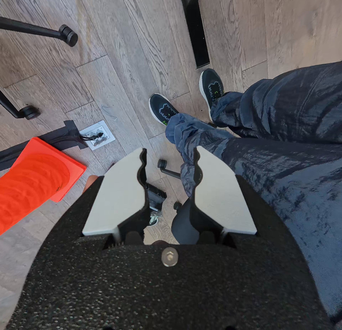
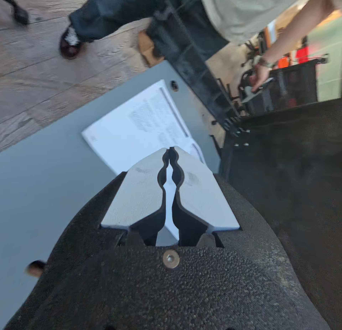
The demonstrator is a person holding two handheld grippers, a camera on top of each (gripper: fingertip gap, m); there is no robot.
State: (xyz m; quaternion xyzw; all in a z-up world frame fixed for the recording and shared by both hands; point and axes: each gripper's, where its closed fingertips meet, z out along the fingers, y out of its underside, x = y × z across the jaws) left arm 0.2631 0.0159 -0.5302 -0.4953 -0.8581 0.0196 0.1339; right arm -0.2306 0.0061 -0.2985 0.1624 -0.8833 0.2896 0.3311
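Observation:
My left gripper (image 1: 169, 152) is open and empty. It points down at a wooden floor (image 1: 129, 62), above a person's legs in dark blue trousers (image 1: 277, 154) and black sneakers (image 1: 162, 108). An orange cone (image 1: 37, 176) stands on its square base to the left. My right gripper (image 2: 169, 149) is shut, its fingertips touching, with nothing visible between them. It hangs over a grey tabletop (image 2: 46, 173) with a white printed sheet (image 2: 133, 128) lying on it, right under the tips.
Black chair legs with castors (image 1: 68, 34) and a floor socket plate (image 1: 97, 135) with a cable lie to the left. A black table leg (image 1: 196, 34) stands ahead. In the right wrist view another person (image 2: 240, 12) reaches into a black wire cart (image 2: 286, 86). Spacing between my two grippers at the tips: around 55 cm.

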